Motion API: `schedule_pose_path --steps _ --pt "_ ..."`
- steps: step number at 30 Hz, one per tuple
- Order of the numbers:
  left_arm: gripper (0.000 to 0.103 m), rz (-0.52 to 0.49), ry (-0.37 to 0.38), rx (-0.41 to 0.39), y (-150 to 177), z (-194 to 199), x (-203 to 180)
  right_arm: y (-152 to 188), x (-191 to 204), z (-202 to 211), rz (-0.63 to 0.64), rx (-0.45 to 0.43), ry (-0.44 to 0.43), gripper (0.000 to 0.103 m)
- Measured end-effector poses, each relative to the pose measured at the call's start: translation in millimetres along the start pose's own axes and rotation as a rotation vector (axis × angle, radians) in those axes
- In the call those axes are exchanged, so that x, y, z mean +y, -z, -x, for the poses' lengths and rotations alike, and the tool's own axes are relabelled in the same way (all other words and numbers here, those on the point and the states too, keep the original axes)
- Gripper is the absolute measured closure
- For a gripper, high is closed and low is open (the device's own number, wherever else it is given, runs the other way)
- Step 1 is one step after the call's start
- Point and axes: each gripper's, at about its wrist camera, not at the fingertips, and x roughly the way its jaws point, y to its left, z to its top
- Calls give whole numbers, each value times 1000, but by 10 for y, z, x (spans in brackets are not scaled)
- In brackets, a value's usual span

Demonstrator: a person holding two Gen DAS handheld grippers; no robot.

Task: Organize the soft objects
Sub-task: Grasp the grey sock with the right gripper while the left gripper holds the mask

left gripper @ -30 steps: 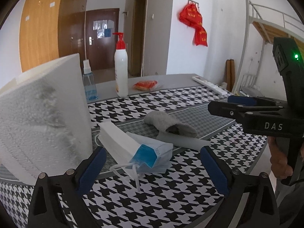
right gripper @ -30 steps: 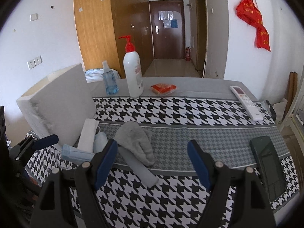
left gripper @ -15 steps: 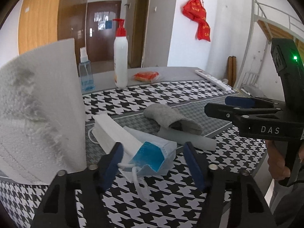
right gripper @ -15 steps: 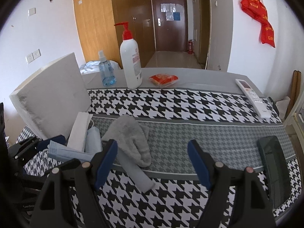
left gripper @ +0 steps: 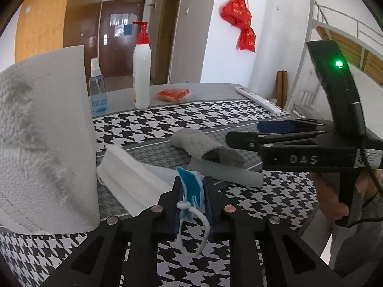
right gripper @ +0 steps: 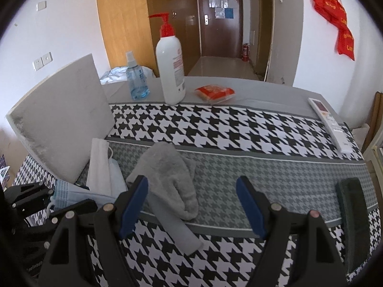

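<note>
Left gripper (left gripper: 193, 192) jaws have just been closing since the earlier frame and now pinch the near edge of the blue face mask (left gripper: 190, 186); its ear loop (left gripper: 194, 229) hangs loose below the pads, toward me. Right gripper (right gripper: 191, 205) drifted a bit lower and closer to the cloth, jaws wide apart, nothing in them.

Just left of my left gripper: the stack of white masks (left gripper: 129, 179), touching the foam block (left gripper: 45, 138) beyond it. Ahead and right: the grey sock (right gripper: 167, 177), lying over a second flat grey sock (right gripper: 177, 229), directly ahead of the right gripper on the houndstooth worktop (right gripper: 263, 131).

Risks as I read them:
- Grip is on a thin edge only. Quick lift and the mask could slip out, or only the top ply comes.
- More pale masks seem to sit under the blue one; friction may drag them along and scatter the pile.
- Dangling loop could snag on the gripper body or the white stack.
- Foam block is close on the left; a leftward swing may knock it.
- Right gripper closing here may grab both socks, or bunch the tablecloth.
</note>
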Motion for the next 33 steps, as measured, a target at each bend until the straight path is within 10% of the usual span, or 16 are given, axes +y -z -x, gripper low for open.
schedule_pose_path --steps 19,28,33 --pt "93 -10 46 2 24 37 9 -82 297 -355 44 107 -38 24" --pt "96 -10 46 13 21 25 21 -68 204 -471 9 167 -42 83" --pt "97 -18 49 11 16 40 -2 -79 130 -358 -19 141 -37 91"
